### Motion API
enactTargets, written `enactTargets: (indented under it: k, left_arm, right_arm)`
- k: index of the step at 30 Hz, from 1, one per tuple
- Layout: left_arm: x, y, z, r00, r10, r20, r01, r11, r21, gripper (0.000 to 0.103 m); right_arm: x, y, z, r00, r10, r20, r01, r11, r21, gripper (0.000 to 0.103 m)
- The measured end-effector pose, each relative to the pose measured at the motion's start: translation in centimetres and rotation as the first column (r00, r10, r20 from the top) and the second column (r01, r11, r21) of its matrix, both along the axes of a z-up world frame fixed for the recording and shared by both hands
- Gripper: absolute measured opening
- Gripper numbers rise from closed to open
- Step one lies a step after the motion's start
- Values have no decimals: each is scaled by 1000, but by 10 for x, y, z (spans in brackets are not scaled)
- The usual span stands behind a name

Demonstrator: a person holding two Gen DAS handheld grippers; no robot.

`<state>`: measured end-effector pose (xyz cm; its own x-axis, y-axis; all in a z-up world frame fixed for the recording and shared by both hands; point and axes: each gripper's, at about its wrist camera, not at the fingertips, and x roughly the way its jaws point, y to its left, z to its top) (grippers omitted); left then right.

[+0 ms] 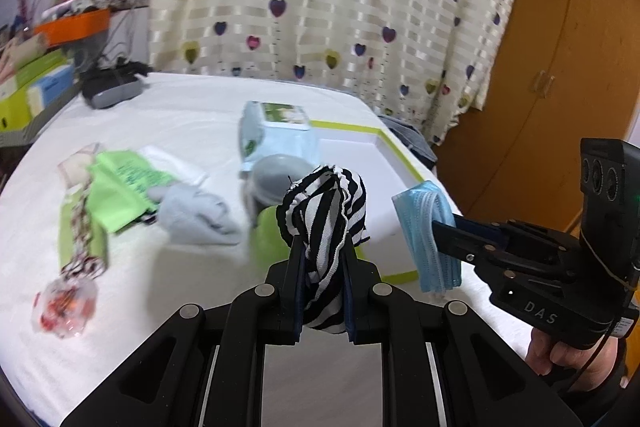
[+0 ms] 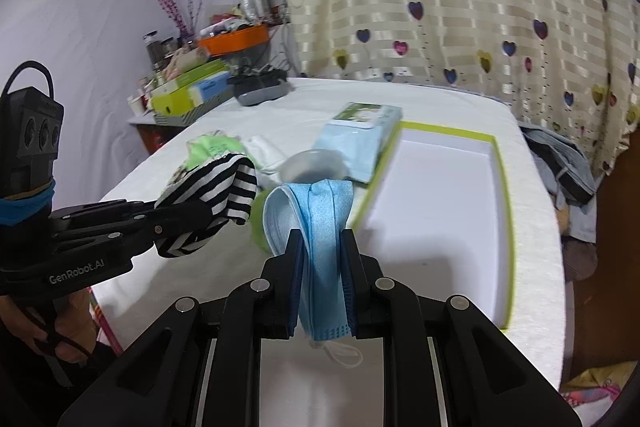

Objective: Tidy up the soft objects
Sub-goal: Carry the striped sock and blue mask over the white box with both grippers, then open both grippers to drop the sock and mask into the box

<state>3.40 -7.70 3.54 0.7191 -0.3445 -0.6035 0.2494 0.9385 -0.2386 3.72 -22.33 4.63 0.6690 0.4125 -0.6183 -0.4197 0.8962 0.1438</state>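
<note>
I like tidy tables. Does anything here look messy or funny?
Yes. The tray is empty while soft things lie scattered on the table: a green cloth and a crumpled grey sock.

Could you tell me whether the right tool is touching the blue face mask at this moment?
Touching. The right wrist view shows the right tool clamped on the folded blue face mask, both pads pressed against its sides; the left wrist view shows the mask hanging from it.
</note>
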Motion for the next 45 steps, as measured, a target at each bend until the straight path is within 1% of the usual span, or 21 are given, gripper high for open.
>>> enactTargets:
  k: [10,15,21,28,33,39,41,43,44,45]
  left_arm:
    - [25,-35,-2,998,-67,-22,67,998,10,14]
    - [38,-51,-8,995,-97,-40,97,995,19,14]
    - [57,-67,-18,990,-123,-69,124,992,8,14]
    - [77,-82,-31,984,-139,-111,139,990,-10,14]
    - [90,-88,-40,983,-126,-135,125,992,-15,14]
    - [101,-94,-38,986,-115,-119,112,993,-27,15]
    - [105,-94,-40,987,-103,-121,101,995,-26,17]
    - [105,-94,-41,988,-96,-122,94,995,-20,23]
    - [105,-94,-41,988,-96,-122,94,995,-21,26]
    - [106,-94,-41,987,-101,-122,99,995,-23,27]
  right_arm:
    - [15,-31,-6,997,-78,-15,78,997,-4,19]
    - [28,-44,-15,993,-109,-39,109,994,-6,19]
    - [45,-59,-26,986,-149,-68,149,989,-3,19]
    - [62,-68,-37,978,-178,-106,178,984,-11,19]
    - [72,-73,-42,972,-204,-116,203,979,-22,19]
    - [85,-76,-42,969,-222,-108,221,975,-24,19]
    - [87,-76,-42,969,-221,-111,221,975,-16,19]
    - [87,-75,-41,968,-228,-104,227,974,-26,24]
    - [86,-74,-41,969,-228,-99,226,974,-33,29]
    - [84,-73,-40,969,-227,-93,224,974,-39,36]
